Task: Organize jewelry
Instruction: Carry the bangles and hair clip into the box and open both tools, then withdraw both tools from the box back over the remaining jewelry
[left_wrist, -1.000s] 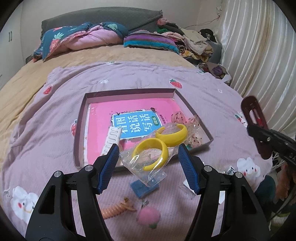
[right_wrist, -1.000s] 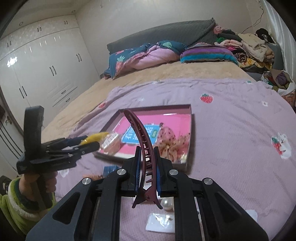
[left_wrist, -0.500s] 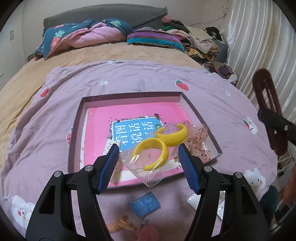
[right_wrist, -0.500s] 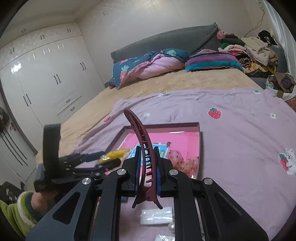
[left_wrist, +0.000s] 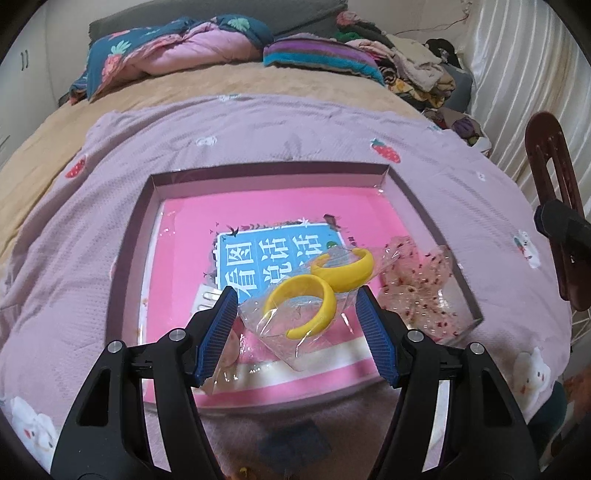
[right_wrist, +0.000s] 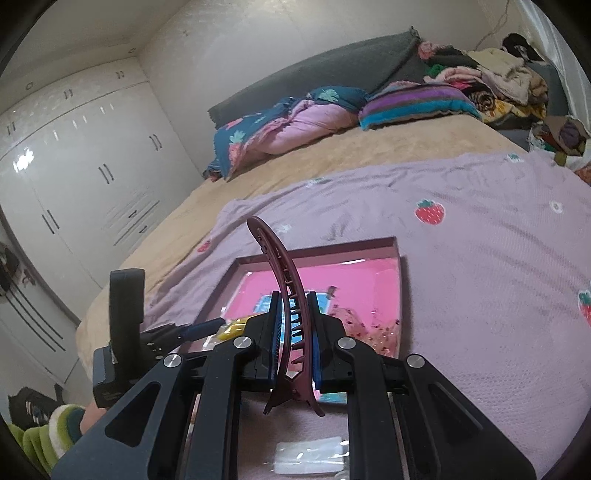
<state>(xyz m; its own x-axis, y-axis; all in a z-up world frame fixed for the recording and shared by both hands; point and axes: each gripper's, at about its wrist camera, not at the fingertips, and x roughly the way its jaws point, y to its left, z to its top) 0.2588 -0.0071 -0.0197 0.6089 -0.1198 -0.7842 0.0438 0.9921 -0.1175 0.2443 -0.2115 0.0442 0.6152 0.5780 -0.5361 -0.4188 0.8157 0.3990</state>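
Left gripper (left_wrist: 297, 308): jaws clamped on the clear bag (left_wrist: 295, 325) of yellow bangles (left_wrist: 303, 306), above the tray (left_wrist: 129, 236)'s near half. Thin film could slip. Right gripper (right_wrist: 293, 341): jaws clamped on maroon hair clip (right_wrist: 286, 295); its overhang may snag the tray wall.

Two yellow bangles (left_wrist: 314, 291) in a clear plastic bag (left_wrist: 295, 325) — bag held between the left tool's (left_wrist: 295, 317) pads, over the near half of the shallow box (left_wrist: 127, 251). Dotted sheer bow (left_wrist: 417, 291) lies in the box's near-right corner. Box sits mid-bed on the lilac blanket. Maroon hair clip (right_wrist: 284, 295) — long, curved, toothed — clamped upright in the right tool (right_wrist: 293, 332).
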